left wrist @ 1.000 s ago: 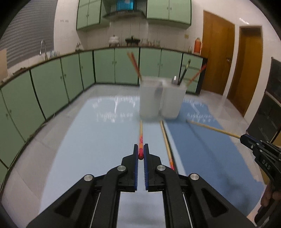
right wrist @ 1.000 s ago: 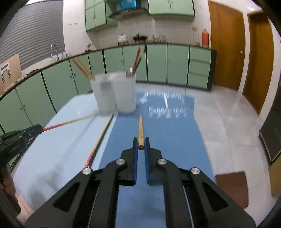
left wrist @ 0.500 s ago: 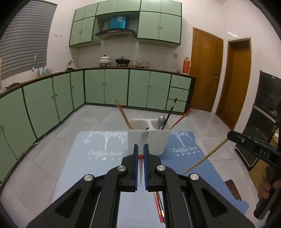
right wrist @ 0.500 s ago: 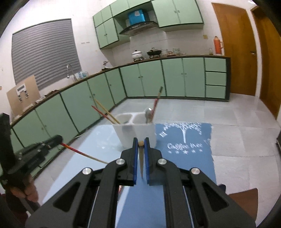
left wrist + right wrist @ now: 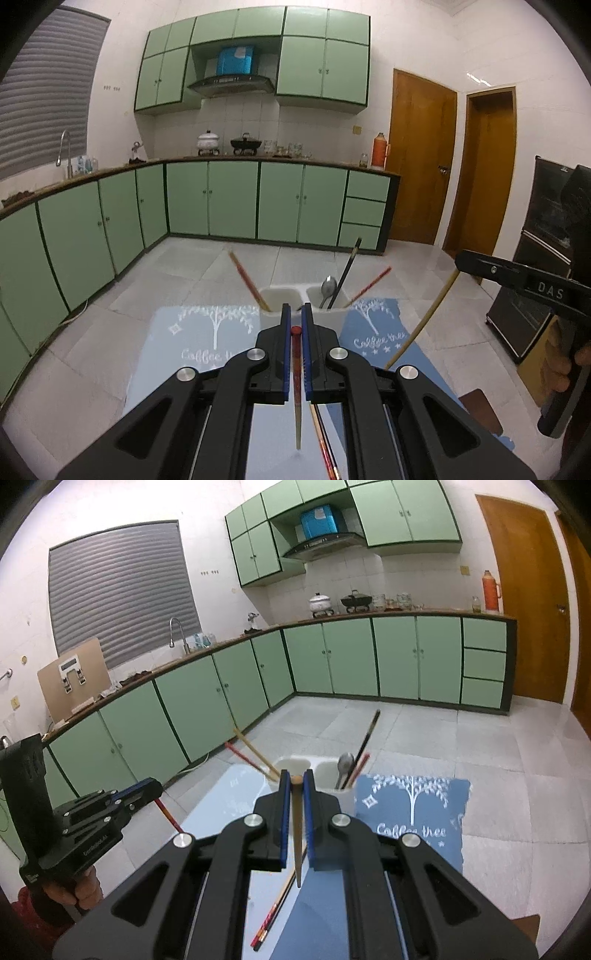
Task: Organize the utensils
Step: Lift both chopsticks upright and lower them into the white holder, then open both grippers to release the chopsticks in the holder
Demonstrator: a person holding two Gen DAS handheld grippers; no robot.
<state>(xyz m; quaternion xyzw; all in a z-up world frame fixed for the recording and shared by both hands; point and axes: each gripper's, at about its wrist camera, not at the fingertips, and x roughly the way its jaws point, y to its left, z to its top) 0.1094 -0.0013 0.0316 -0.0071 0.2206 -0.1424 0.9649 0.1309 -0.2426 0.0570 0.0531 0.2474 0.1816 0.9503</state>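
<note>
Both tongs have come up off the desk since 1 s ago, when each chopstick lay flat on the mats w/ only its end pinched; now each stick hangs tip-down between the pads.

Left tongs (image 5: 296, 325): narrow, clamped on red-capped chopstick (image 5: 296, 384) near its top end; shaft drops nearly vertical, pale tip above the light blue mat (image 5: 192, 343), can't tell if touching.

Right tongs (image 5: 295, 790): narrow, clamped on plain wooden chopstick (image 5: 297, 834) at its rounded top; dark tip points down over the seam btwn the light mat and the dark blue mat (image 5: 413, 812).

White two-compartment holder (image 5: 284, 299) sits on the desk just beyond both tongs, straddling the mats. L compartment: two chopsticks (image 5: 255, 755) leaning left. R compartment: spoon (image 5: 328, 290), black chopstick (image 5: 347, 269), red-ended chopstick (image 5: 369, 286) leaning right.

One more pair of chopsticks (image 5: 275, 912) lies flat on the desk below the tongs, near the mat seam.

Left view also shows the right tongs at far right w/ its stick hanging; right view shows the left tongs at far left w/ the red stick.
</note>
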